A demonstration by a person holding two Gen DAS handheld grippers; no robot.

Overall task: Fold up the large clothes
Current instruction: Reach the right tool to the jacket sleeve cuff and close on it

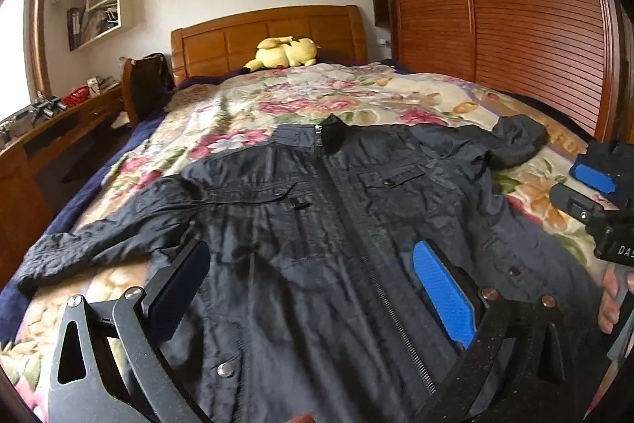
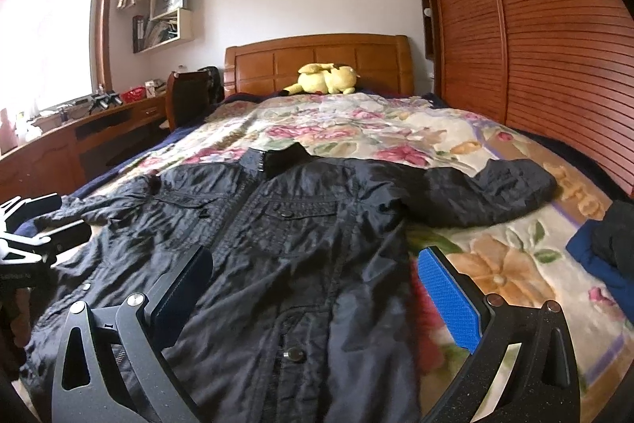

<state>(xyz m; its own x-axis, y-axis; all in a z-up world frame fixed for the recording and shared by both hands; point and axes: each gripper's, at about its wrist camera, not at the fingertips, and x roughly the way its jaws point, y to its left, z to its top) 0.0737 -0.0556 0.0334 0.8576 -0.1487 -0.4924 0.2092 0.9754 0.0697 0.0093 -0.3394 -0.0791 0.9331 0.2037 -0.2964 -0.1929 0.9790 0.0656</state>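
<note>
Two grippers hover low over the jacket's hem, jaws spread wide and empty: the left gripper (image 1: 311, 288) above the zipper line, the right gripper (image 2: 317, 284) at the hem's right edge, likely lining up a first fold. The dark jacket (image 1: 317, 224) lies flat, front up, on the floral bedspread (image 1: 356, 94), collar toward the plush toy (image 1: 287, 52) beyond.

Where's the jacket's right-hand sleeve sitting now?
In the right wrist view, the sleeve lies bunched on the floral bedspread, right of the jacket body, toward the wooden wardrobe.
</note>
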